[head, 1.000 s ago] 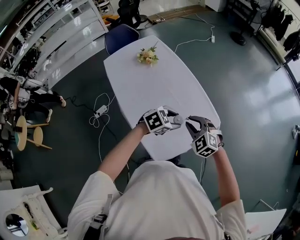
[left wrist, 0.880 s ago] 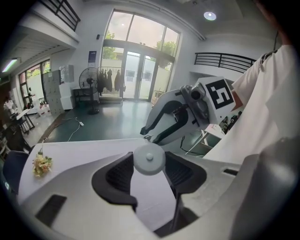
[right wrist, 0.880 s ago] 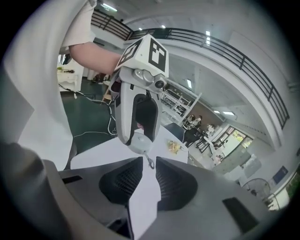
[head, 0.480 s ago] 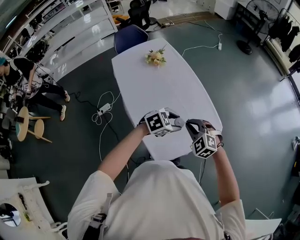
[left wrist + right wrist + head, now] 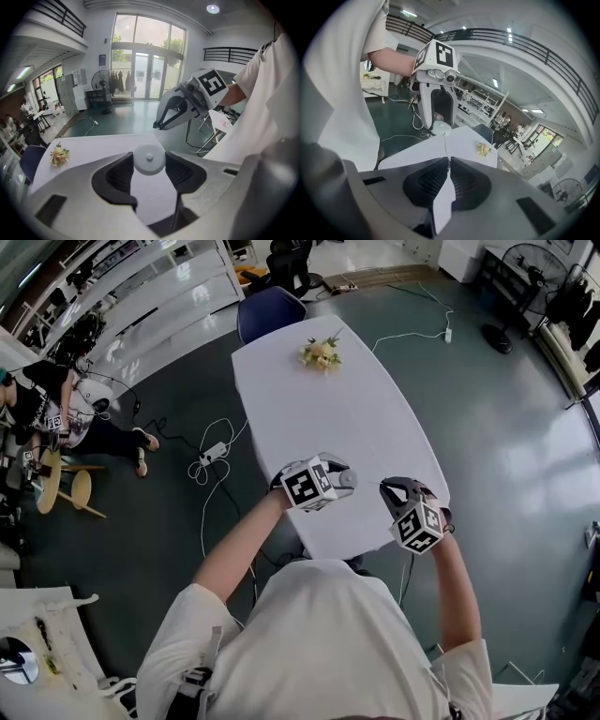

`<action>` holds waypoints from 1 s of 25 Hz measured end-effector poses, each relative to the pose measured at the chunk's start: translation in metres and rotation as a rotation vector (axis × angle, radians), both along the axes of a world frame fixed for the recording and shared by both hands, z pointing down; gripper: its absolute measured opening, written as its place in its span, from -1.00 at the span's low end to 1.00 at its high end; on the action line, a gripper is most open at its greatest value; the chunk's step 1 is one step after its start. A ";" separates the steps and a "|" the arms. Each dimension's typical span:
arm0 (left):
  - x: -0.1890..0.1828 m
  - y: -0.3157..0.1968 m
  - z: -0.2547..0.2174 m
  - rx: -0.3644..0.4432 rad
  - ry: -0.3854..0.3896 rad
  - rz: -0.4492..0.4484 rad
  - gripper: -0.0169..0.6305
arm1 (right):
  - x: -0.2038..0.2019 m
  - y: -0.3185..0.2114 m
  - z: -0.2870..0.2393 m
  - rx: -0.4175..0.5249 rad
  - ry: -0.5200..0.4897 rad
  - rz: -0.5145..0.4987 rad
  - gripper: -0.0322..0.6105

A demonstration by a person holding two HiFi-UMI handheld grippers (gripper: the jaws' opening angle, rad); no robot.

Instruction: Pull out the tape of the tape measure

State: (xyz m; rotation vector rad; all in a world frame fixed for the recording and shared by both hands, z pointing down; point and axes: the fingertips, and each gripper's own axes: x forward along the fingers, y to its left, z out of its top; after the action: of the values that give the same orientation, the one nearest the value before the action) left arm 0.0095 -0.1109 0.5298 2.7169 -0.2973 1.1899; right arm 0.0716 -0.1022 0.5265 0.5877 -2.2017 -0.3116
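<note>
A round white tape measure (image 5: pixel 345 479) sits between the pads of my left gripper (image 5: pixel 343 480), which is shut on it above the near end of the white table (image 5: pixel 347 418). In the left gripper view the case (image 5: pixel 149 159) fills the gap between the dark pads. To its right, my right gripper (image 5: pixel 386 487) is shut on the end of the thin white tape (image 5: pixel 446 143). The tape runs from those jaws (image 5: pixel 449 160) to the case (image 5: pixel 440 126), which my left gripper (image 5: pixel 438 123) holds. My right gripper (image 5: pixel 157 125) also shows in the left gripper view.
A small bouquet (image 5: pixel 321 353) lies at the far end of the table, with a blue chair (image 5: pixel 270 313) behind it. A power strip with cables (image 5: pixel 214 451) lies on the floor to the left. Further left, a person (image 5: pixel 47 409) sits near stools (image 5: pixel 70 488).
My left gripper has moved left with the tape measure, away from my right gripper, so the gap between them is wider. Both grips are unchanged.
</note>
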 end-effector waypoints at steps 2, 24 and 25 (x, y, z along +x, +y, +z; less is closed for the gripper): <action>-0.007 -0.003 0.001 0.003 0.004 -0.019 -0.28 | 0.002 -0.002 0.000 -0.008 -0.009 0.002 -0.77; -0.089 -0.020 0.012 0.054 -0.020 -0.187 -0.28 | 0.029 -0.027 0.004 -0.037 -0.021 0.083 -0.77; -0.093 -0.020 0.011 0.047 -0.010 -0.198 -0.28 | 0.033 -0.028 0.002 -0.038 -0.030 0.089 -0.77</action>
State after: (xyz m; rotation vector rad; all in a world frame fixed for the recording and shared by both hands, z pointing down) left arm -0.0840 -0.1304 0.5408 2.6463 -0.5868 1.1550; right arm 0.1041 -0.1306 0.5290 0.6717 -2.1975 -0.2153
